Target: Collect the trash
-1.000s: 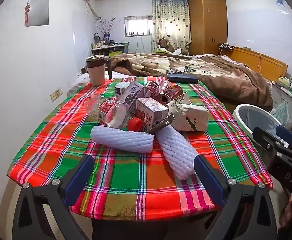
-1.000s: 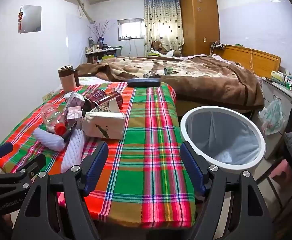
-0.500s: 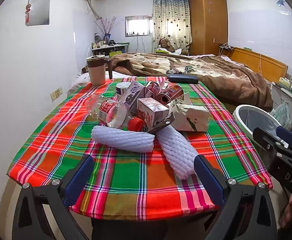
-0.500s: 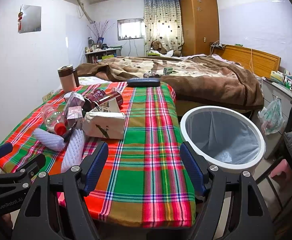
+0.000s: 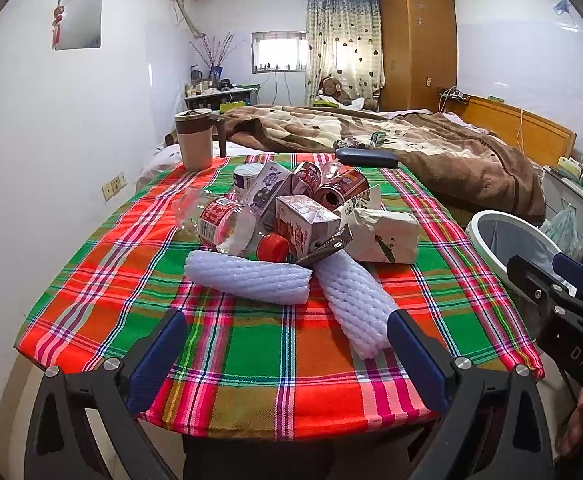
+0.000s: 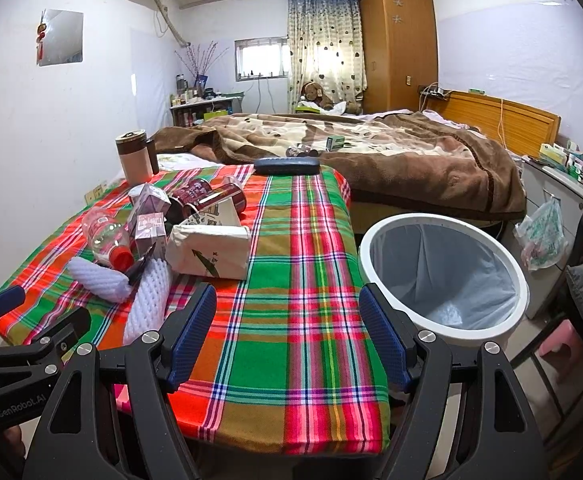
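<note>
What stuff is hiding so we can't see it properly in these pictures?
- Trash bin, left wrist view: its near side is covered by the right gripper.
- Bin bottom, right wrist view: hidden under the liner folds.
- Small green box on the bed: print too small to read.

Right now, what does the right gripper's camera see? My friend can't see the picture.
The open right gripper hovers over a plaid tablecloth, holding nothing. A trash pile lies left, and a lined white bin stands right of the table.
</note>
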